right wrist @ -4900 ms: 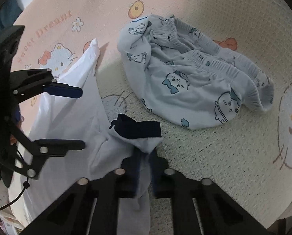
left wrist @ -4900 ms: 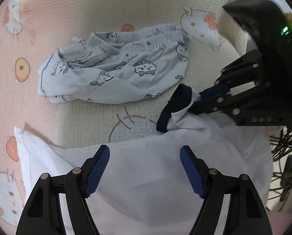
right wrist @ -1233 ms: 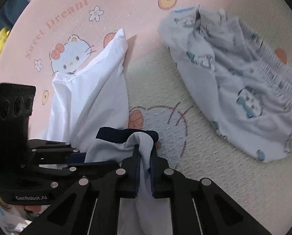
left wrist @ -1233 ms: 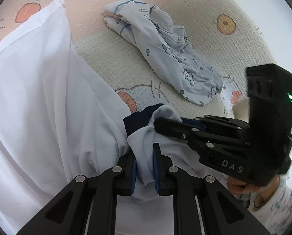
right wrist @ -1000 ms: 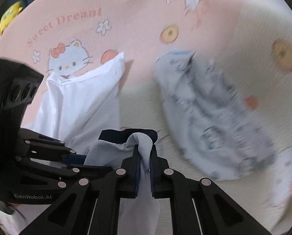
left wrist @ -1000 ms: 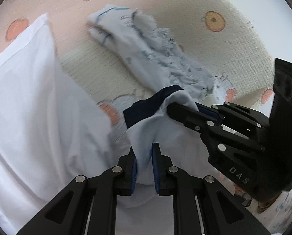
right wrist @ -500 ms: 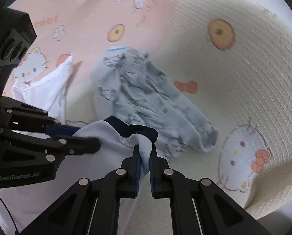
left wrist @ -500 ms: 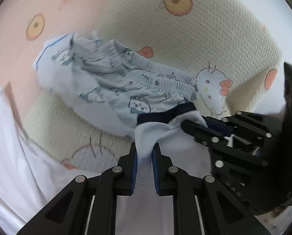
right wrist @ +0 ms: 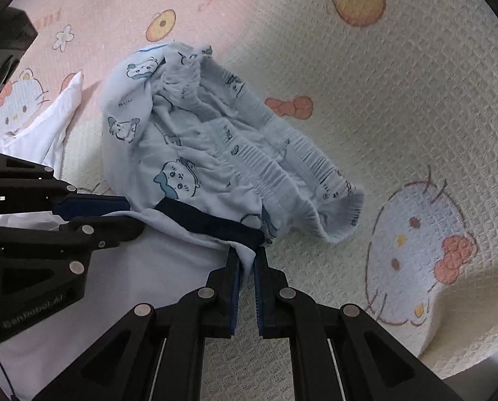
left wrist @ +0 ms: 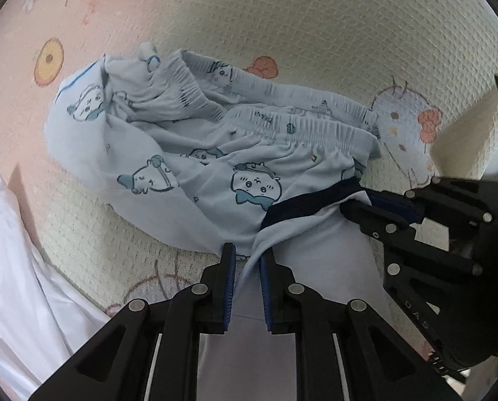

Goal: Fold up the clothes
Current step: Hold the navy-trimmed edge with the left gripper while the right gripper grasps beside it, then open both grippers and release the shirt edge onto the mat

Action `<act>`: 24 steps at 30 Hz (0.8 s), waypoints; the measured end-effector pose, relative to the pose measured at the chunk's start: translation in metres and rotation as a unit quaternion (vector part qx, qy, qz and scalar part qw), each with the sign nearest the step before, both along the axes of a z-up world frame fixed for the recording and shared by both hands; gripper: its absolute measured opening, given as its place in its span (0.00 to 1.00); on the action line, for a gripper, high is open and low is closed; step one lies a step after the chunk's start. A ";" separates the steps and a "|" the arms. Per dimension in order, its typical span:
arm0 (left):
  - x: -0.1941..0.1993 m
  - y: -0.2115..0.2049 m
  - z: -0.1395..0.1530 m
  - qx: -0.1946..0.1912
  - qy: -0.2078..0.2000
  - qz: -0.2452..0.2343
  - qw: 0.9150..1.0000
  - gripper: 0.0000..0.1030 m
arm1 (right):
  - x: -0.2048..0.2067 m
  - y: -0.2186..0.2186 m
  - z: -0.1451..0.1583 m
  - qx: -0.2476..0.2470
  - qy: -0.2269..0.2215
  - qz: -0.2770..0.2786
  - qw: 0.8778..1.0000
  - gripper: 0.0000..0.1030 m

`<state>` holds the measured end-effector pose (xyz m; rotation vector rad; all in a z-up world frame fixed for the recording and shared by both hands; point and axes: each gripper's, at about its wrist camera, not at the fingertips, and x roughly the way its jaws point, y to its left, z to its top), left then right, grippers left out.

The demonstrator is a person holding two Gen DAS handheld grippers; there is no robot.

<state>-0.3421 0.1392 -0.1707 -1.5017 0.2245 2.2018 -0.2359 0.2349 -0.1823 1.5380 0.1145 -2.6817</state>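
Both my left tool (left wrist: 247, 260) and right tool (right wrist: 245, 260) pinch the white navy-trimmed cotton garment (left wrist: 309, 244) narrowly; thin bites could slip, dropping it onto the pale-blue cartoon-print shorts (right wrist: 195, 153).

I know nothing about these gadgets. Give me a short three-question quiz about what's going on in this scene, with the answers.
1. True or false: both tools grip the same garment.
2. What colour is the trim on the held white shirt? A) red B) navy C) green
3. What lies on the blanket just beyond the shirt's trim?

Key
1. True: the left tool and the right tool are each closed on the white shirt's edge.
2. B: a navy band runs between the two tools.
3. Crumpled light blue shorts with cartoon prints and an elastic waistband, untouched by either tool.
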 end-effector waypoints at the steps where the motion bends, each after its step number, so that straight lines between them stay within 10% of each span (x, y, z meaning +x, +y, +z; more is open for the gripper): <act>1: 0.001 -0.004 0.003 0.015 -0.008 0.007 1.000 0.13 | -0.001 0.003 0.001 -0.013 -0.002 -0.002 1.000 0.06; 4: 0.003 -0.017 0.011 0.058 -0.034 0.030 0.997 0.16 | 0.001 0.016 0.011 -0.060 -0.001 -0.014 0.998 0.14; 6: 0.010 -0.028 0.017 0.070 -0.046 0.057 0.995 0.32 | 0.005 0.023 0.017 -0.079 0.000 -0.027 0.997 0.43; 9: 0.026 -0.046 0.026 0.091 -0.045 0.098 0.990 0.64 | 0.016 0.031 0.030 -0.107 0.012 -0.026 0.994 0.46; 24: 0.134 -0.108 0.085 0.030 0.020 0.201 0.979 0.64 | 0.074 -0.010 0.040 -0.151 -0.029 0.039 0.987 0.58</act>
